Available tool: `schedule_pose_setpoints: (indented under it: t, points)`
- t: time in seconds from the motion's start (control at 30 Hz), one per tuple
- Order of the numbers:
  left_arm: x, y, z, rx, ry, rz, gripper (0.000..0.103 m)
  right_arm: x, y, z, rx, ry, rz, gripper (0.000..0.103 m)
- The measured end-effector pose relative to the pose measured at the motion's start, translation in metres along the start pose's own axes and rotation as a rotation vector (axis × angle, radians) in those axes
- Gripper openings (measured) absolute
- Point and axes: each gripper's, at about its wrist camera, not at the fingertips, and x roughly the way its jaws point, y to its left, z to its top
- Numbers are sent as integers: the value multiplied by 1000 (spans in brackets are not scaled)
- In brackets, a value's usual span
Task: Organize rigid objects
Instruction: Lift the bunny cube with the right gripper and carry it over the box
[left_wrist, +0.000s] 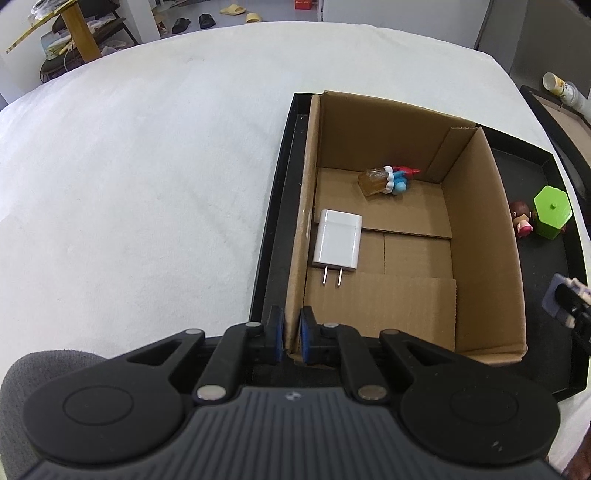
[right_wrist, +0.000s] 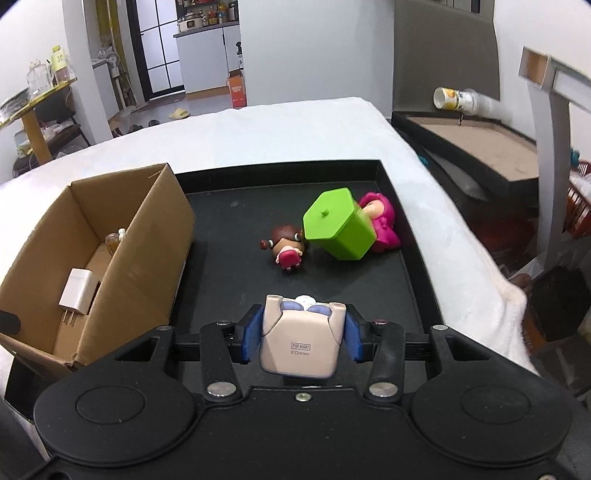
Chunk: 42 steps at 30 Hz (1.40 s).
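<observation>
Two grippers: left gripper (left_wrist: 291, 338) clamped on cardboard box (left_wrist: 480, 236) wall; right gripper (right_wrist: 300, 338) held toy figure (right_wrist: 300, 341).
Handling: figure looked light, stiff, smooth; flat sides suited gripping.

Brown cardboard box (left_wrist: 480, 236), white charger (left_wrist: 337, 244), green hexagonal container (right_wrist: 338, 229), black tray (right_wrist: 236, 295).

White-covered bed (left_wrist: 147, 166), black tray (right_wrist: 399, 206) lying directly on it, near the bed's right edge.
</observation>
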Motion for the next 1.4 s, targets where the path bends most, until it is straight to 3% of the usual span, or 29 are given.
schedule_pose_setpoints:
  t: [0.63, 1.4]
  points:
    - [-7, 5, -2, -14, -24, -39, 8, -46, 34, 33, -92, -73, -4, 45]
    - [-3, 17, -6, -37, -44, -99, 9, -54, 104, 60, -205, -103, 28, 45]
